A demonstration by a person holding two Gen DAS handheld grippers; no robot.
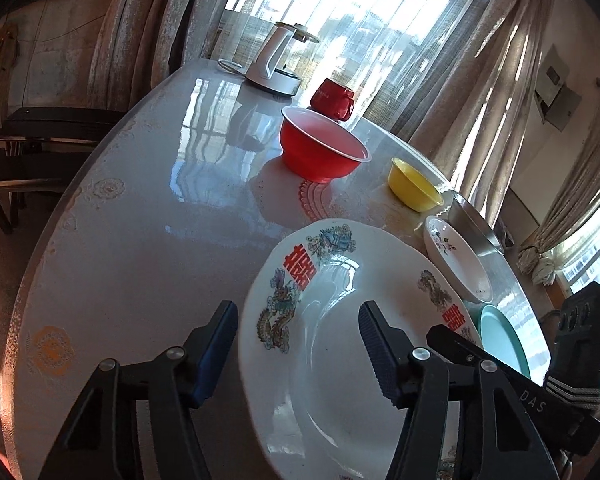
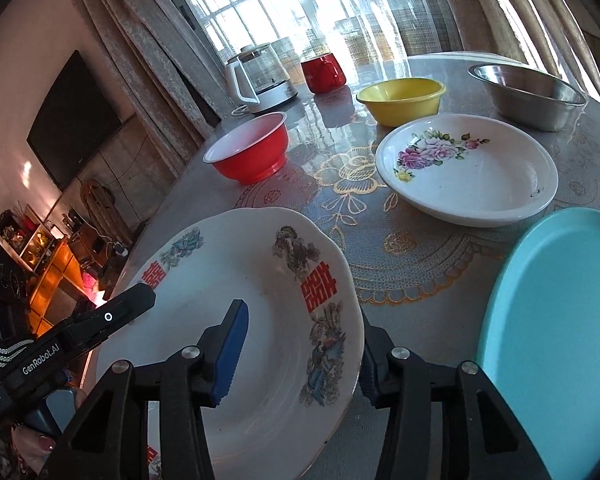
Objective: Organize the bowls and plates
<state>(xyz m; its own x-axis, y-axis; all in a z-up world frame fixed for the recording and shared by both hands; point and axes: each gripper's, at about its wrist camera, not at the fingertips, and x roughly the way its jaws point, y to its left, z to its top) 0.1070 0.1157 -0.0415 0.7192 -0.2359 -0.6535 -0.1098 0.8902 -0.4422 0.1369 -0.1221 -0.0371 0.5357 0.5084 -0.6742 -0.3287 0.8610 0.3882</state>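
A large white plate [image 1: 332, 360] [image 2: 260, 280] with dragons and red characters lies near the table's front edge. My left gripper [image 1: 296, 306] is open and straddles its left rim, one finger outside the plate and one over its well. From the other side, my right gripper [image 2: 304, 320] is open across the right rim, with its outer finger partly hidden behind the plate. Neither pair of pads presses on the rim. Farther back stand a red bowl [image 1: 320, 148] [image 2: 248, 148], a yellow bowl [image 1: 414, 188] [image 2: 400, 100], a flowered white plate [image 1: 456, 260] [image 2: 468, 172] and a steel bowl [image 1: 476, 224] [image 2: 528, 96].
A teal plate [image 1: 500, 340] [image 2: 552, 320] lies close on the right of the big plate. A red mug [image 1: 334, 98] [image 2: 323, 72] and a white kettle [image 1: 274, 64] [image 2: 260, 80] stand at the far side by the curtained window. The glossy table [image 1: 140, 240] drops off at the left.
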